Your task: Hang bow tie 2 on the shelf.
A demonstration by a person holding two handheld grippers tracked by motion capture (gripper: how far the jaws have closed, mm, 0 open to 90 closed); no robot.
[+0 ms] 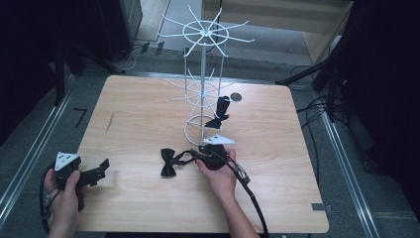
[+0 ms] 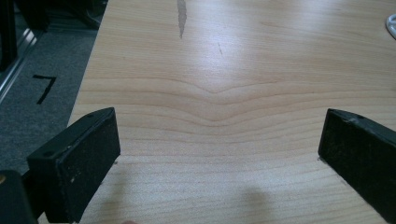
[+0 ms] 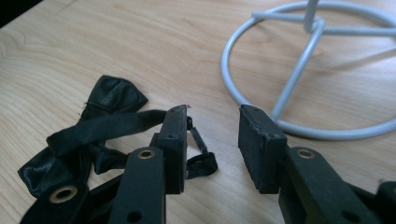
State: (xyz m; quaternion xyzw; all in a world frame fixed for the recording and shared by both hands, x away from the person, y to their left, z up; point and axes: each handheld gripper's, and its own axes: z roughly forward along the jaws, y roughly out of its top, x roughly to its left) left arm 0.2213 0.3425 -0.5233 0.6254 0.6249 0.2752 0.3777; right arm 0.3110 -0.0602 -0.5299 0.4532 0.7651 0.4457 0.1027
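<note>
Floor mark point(image 2: 45, 87) like "7" beside table point(image 2: 243, 56); left gripper point(image 2: 219, 149) spread wide, right gripper point(image 3: 212, 140) part-spread over bow tie point(image 3: 100, 126) strap, no pinch.

black satin bow tie point(image 1: 168, 162) | lying flat on table | strap trailing toward stand base

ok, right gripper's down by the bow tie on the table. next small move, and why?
Probably close the right gripper on the strap end. Its jaws stand apart with the thin strap and clasp of the bow tie lying between them, against the left pad but not pinched. A second bow tie already hangs on the white wire rack, so gripping this one looks like the step before lifting it there.
</note>
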